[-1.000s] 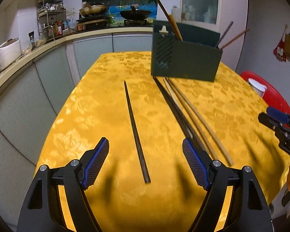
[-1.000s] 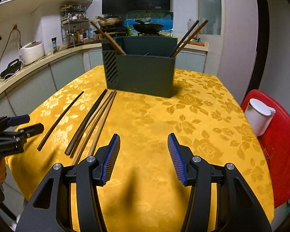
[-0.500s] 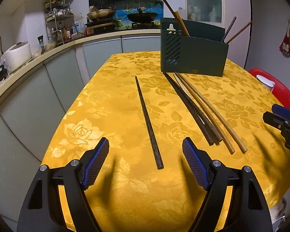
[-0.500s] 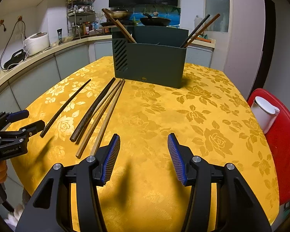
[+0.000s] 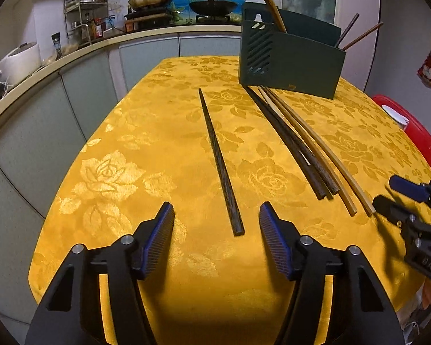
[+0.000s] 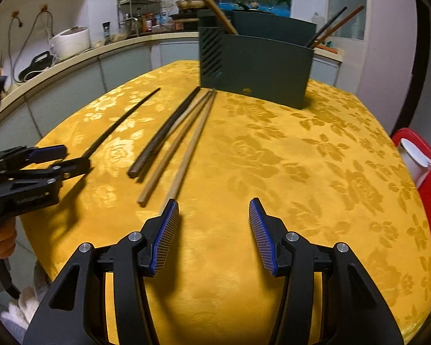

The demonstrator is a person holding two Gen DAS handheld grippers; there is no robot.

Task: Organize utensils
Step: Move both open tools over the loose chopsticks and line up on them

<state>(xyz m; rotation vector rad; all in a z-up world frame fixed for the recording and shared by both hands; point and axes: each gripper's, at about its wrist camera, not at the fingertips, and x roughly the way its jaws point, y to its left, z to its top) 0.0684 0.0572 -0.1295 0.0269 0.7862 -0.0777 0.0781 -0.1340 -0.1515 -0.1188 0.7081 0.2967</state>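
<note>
A single dark chopstick (image 5: 219, 161) lies on the yellow tablecloth, its near end between the open fingers of my left gripper (image 5: 216, 211). It also shows in the right wrist view (image 6: 123, 120). A bundle of dark and light chopsticks (image 5: 304, 146) lies to its right, running up to a dark green utensil holder (image 5: 290, 60) that holds a few chopsticks. My right gripper (image 6: 214, 210) is open and empty, its left finger beside the near end of a light chopstick (image 6: 191, 146). The holder also shows in the right wrist view (image 6: 255, 69).
The table (image 5: 146, 132) has a rounded edge, with grey kitchen cabinets (image 5: 57, 92) to the left. A red stool with a white container (image 6: 416, 158) stands at the right. A counter with a rice cooker (image 5: 18, 61) and pans runs behind.
Both grippers have moved forward and lower toward the chopsticks. The single dark chopstick's end now lies between the left fingers, and the right gripper has come close to the bundle.
</note>
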